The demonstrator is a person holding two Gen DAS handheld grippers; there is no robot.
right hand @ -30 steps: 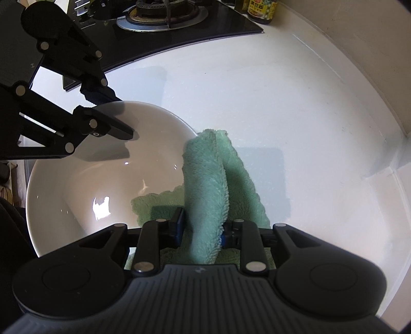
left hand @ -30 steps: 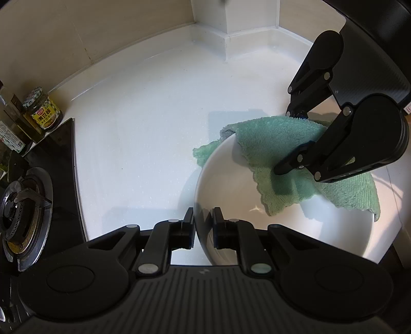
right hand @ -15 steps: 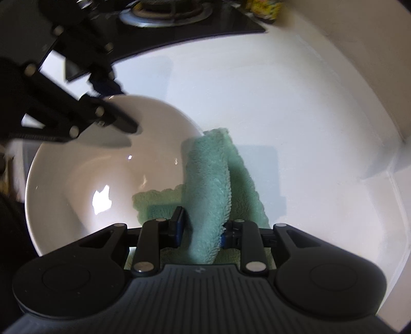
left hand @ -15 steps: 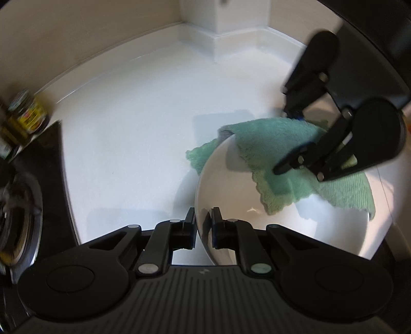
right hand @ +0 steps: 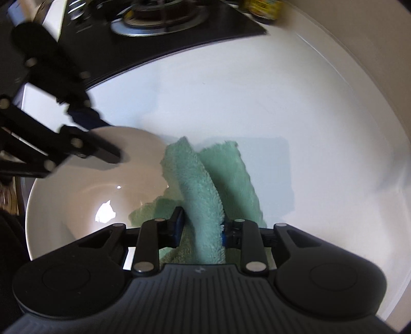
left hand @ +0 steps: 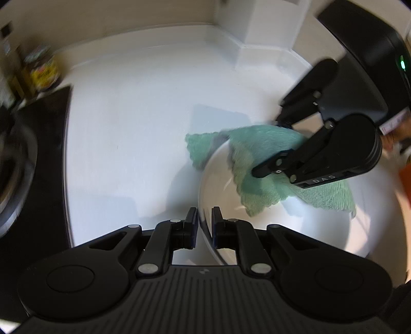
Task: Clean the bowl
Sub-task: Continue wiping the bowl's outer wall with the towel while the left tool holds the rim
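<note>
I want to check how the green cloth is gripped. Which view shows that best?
The right wrist view: the green cloth runs as a thick fold between the right gripper pads. The left wrist view shows it draped over the bowl rim, partly hidden.

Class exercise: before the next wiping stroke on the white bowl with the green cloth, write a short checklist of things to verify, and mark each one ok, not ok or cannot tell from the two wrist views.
1. Left gripper straddles the bowl rim, jaws opening: not ok.
2. Right gripper clamps the green cloth: ok.
3. Cloth reaches inside the bowl: ok.
4. Bowl rests on the white counter: ok.
5. Cloth touches the bowl's bottom: cannot tell.
6. Bowl stands apart from the stove: ok.
</note>
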